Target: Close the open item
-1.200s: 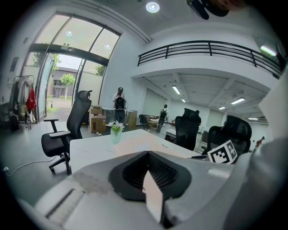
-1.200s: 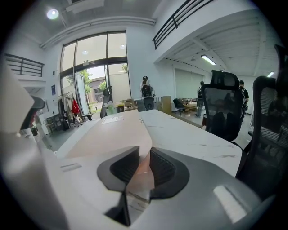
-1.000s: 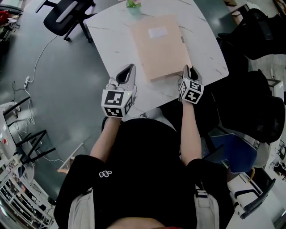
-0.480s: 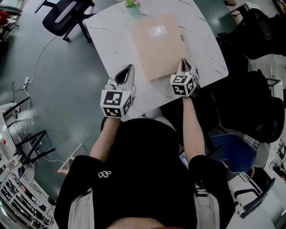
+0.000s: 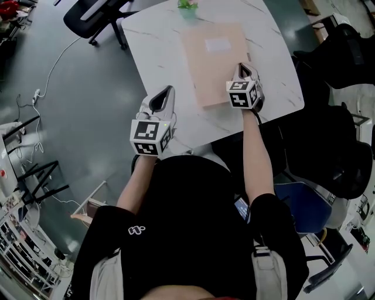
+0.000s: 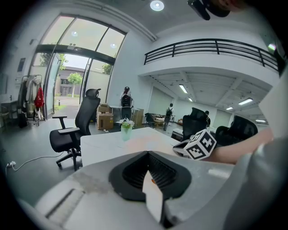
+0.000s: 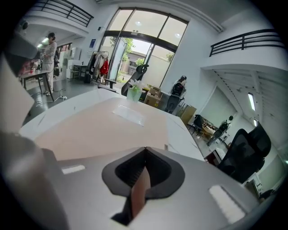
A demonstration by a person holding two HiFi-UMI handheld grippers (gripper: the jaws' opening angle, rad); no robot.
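Observation:
A pale pink folder (image 5: 217, 61) lies flat and closed on the white marble table (image 5: 158, 53), with a clear label pocket on its cover. My right gripper (image 5: 242, 65) is at the folder's near right edge, jaws shut with nothing between them. In the right gripper view the folder (image 7: 99, 126) spreads ahead and to the left of the shut right gripper (image 7: 145, 148). Whether it touches the cover I cannot tell. My left gripper (image 5: 169, 89) hovers by the table's near left edge, apart from the folder, jaws shut and empty.
A small green plant in a glass (image 5: 187, 4) stands at the table's far edge beyond the folder. A black office chair (image 5: 94, 17) is at the far left, another dark chair (image 5: 334, 152) at the right. A cable (image 5: 53, 76) runs over the grey floor.
My right gripper has moved away from me along the folder's right edge and its jaws have gone from open to shut. The left gripper has barely moved.

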